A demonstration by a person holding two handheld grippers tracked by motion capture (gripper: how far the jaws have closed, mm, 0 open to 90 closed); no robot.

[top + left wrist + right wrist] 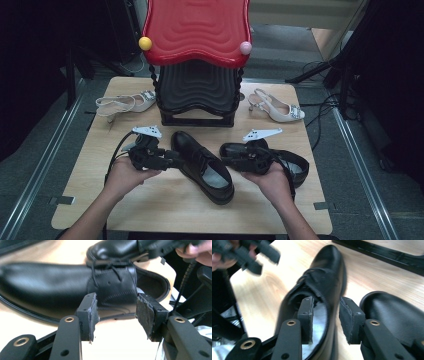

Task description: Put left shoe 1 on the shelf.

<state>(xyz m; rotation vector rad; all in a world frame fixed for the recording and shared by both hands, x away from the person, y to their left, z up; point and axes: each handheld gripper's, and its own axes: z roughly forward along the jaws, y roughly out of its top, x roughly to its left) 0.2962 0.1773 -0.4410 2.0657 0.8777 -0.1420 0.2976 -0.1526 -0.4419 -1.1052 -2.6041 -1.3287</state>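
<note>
Grippers at two black dress shoes, near half of wooden table point(165, 205).

Left gripper point(176, 161): jaws apart, empty, aimed at side of centre shoe point(202, 165), just short of leather. Right gripper point(226, 159): jaws apart, straddling rim of centre shoe's opening, not closed. Second shoe point(295, 165) just right. Farther back: black-and-red stacked stools point(197, 60), flanked by white heeled sandals point(125, 104).

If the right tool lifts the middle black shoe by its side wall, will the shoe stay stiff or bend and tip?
The black shoe looks like stiff polished leather, so it probably keeps its shape. Held by one side of the collar, where the right tool straddles it, it may tilt toe-down. The glossy surface could slip.
</note>
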